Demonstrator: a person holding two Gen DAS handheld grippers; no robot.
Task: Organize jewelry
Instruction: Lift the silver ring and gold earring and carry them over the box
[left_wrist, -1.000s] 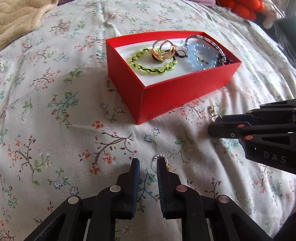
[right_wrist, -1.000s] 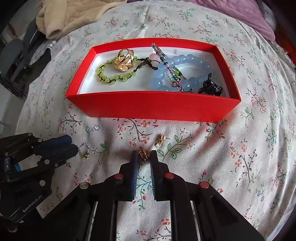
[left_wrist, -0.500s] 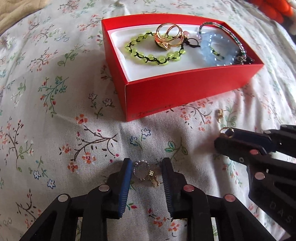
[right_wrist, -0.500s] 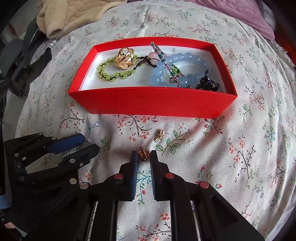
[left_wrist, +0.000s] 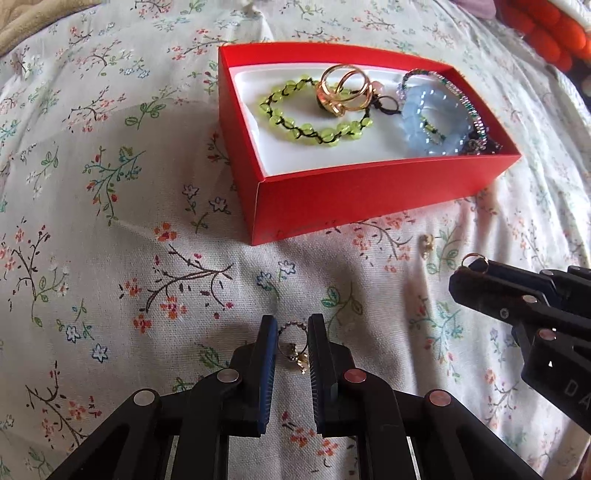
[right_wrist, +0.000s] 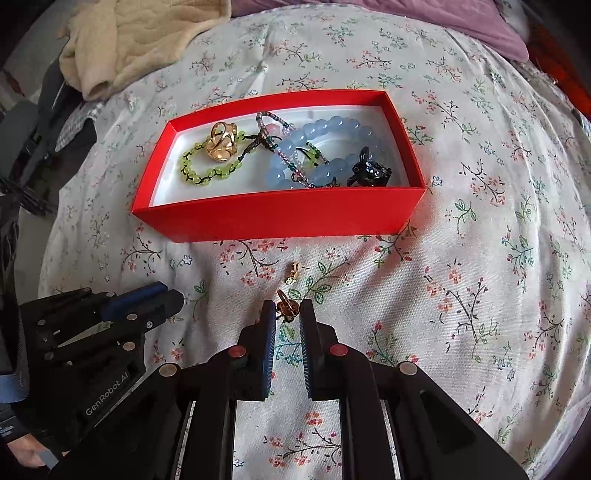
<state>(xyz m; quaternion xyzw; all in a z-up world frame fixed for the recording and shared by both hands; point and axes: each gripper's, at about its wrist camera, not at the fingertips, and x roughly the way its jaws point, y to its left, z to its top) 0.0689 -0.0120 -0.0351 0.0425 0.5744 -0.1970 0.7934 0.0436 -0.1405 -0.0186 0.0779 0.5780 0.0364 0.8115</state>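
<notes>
Red card forms the open box (left_wrist: 369, 192) on the flowered bed (left_wrist: 110, 258), up-frame of both tools, so each load must travel forward over its near wall. The left tool (left_wrist: 291, 336) has just been closing and now pinches a small beaded ring (left_wrist: 291, 341); the right tool (right_wrist: 287, 310), nearly shut, grips a gold earring (right_wrist: 286, 305), its mate (right_wrist: 293, 275) lying just ahead.

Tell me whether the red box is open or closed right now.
Open. The red box has no lid on it, so its white lining and the green bead bracelet inside show from above.
</notes>
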